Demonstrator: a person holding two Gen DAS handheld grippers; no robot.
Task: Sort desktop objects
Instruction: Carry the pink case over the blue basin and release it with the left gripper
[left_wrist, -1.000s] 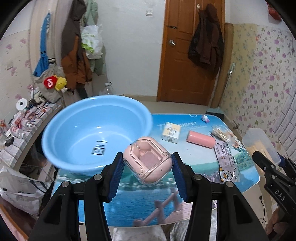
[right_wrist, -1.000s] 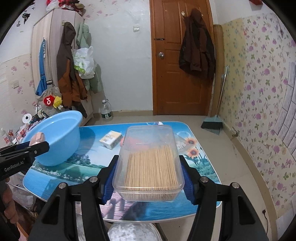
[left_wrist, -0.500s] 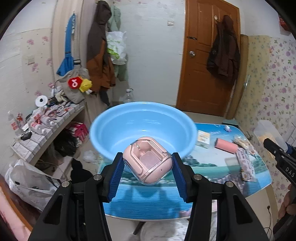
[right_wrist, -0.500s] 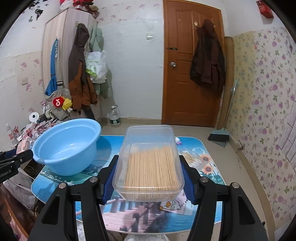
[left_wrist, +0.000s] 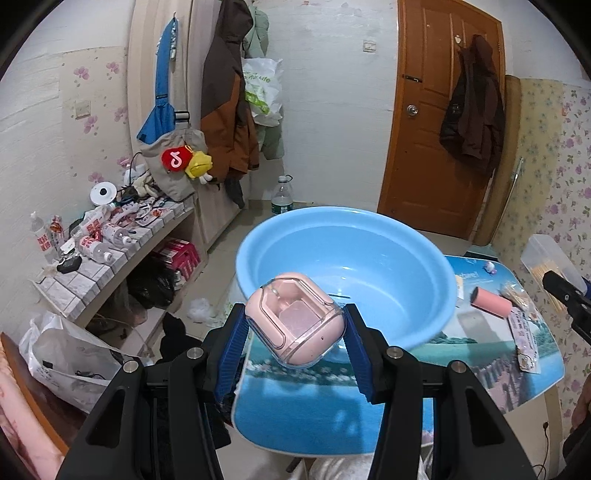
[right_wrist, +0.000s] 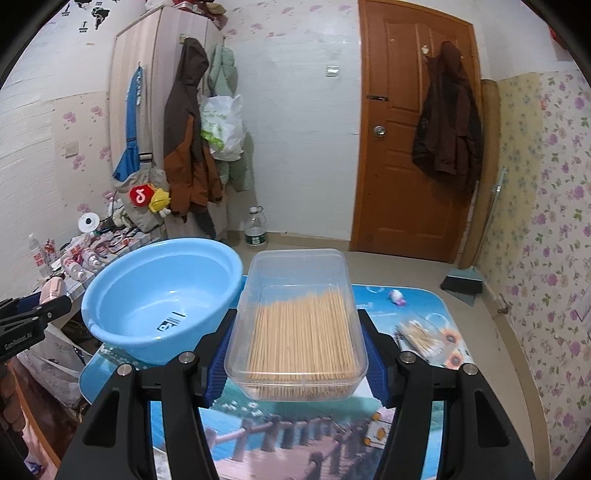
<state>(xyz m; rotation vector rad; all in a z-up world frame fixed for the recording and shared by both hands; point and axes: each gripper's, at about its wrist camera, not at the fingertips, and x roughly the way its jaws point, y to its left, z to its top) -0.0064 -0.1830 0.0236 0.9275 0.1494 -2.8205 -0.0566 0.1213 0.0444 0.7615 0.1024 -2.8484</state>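
Left wrist view: left gripper (left_wrist: 293, 338) clamped on a pink earbud case (left_wrist: 293, 325), held tilted in the air just in front of the blue basin (left_wrist: 369, 236). Risk: the case is rounded and glossy, could twist or slip from the pads and miss the basin. Right gripper (right_wrist: 293, 354) clamped on a clear toothpick box (right_wrist: 299, 317) above the table (right_wrist: 424, 306), basin to its left. No lid visible; tipping it could spill toothpicks.
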